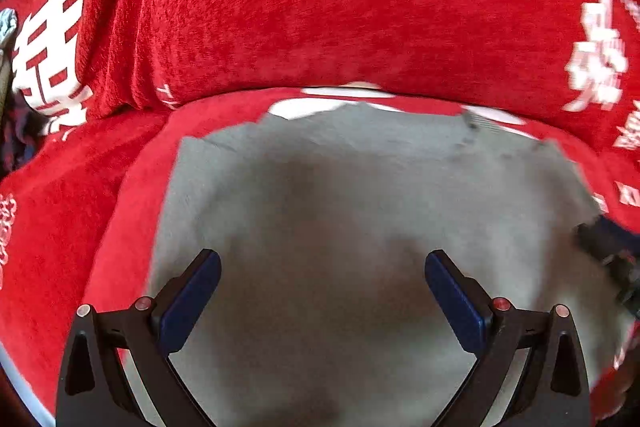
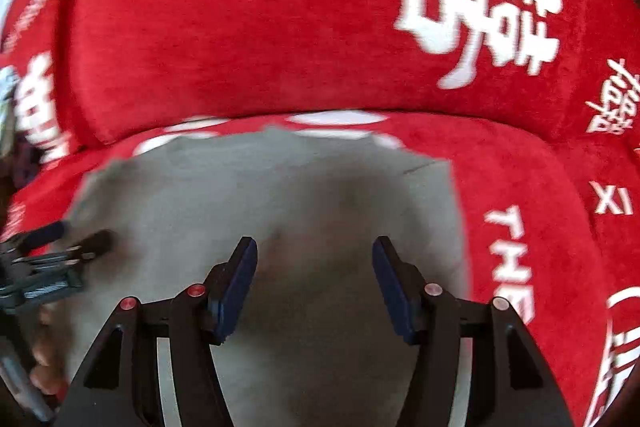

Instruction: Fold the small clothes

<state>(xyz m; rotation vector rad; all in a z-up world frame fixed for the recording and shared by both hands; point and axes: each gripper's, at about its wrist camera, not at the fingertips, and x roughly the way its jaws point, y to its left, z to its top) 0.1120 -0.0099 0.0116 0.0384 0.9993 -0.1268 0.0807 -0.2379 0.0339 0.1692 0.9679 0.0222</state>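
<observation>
A plain grey garment [image 1: 360,207] lies on a red cover [image 1: 280,7] printed with white characters.

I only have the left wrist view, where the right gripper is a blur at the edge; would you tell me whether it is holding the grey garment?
Observer: No, the right gripper is open above the grey garment, with nothing between its fingers.
Operator: Thank you; where does the garment end on that side?
Observer: Its right edge runs straight, just left of the white "THE" lettering on the red cover.

Matt grey cloth garment [image 1: 360,187] on plush red cover [image 1: 280,7].
</observation>
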